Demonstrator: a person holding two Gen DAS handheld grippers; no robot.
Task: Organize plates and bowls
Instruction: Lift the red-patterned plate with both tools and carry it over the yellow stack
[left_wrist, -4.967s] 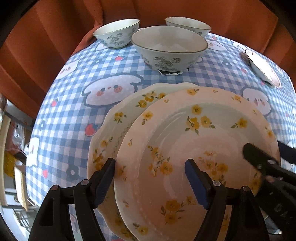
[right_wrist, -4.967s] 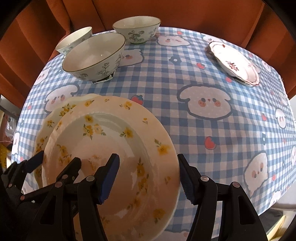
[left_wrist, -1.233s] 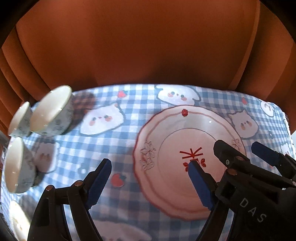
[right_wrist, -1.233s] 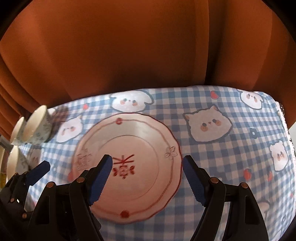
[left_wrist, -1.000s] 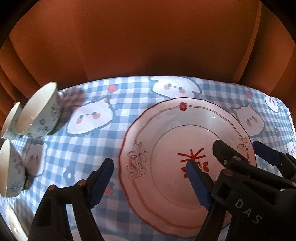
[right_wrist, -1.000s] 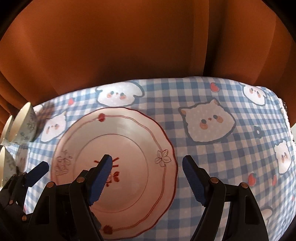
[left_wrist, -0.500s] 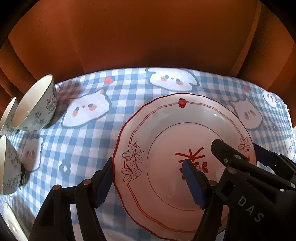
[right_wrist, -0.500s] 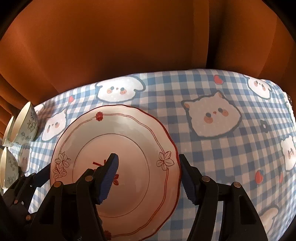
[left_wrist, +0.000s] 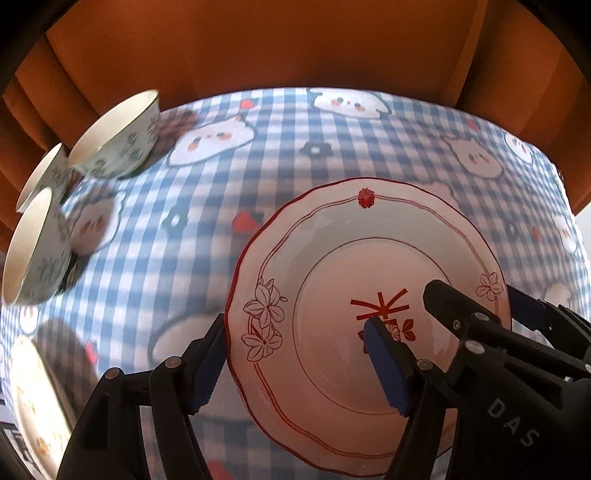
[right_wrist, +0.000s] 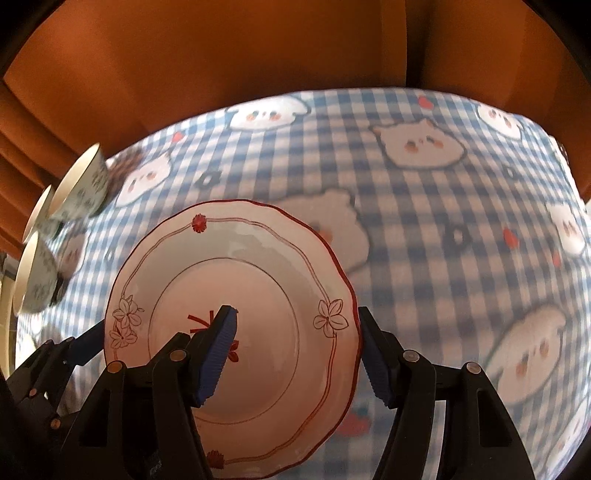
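A white plate with a red rim and red flower marks (left_wrist: 332, 258) is held between both grippers, lifted and tilted above the tablecloth. My left gripper (left_wrist: 295, 360) is shut on its left rim, one finger under the edge and one on the face. My right gripper (right_wrist: 295, 349) is shut on its right rim the same way; the plate also shows in the right wrist view (right_wrist: 258, 266). Three floral bowls (left_wrist: 118, 136) stand at the far left. A yellow-flowered plate stack (left_wrist: 33, 406) shows at the lower left edge.
The table carries a blue checked cloth with animal faces (left_wrist: 369, 147). An orange curtain (left_wrist: 295, 44) hangs behind the table. The table's right edge (right_wrist: 576, 206) is near.
Both grippers closed on the red-rimmed plate's opposite rims and carried it leftward; the bowls and the yellow plate stack have come into view at the left.
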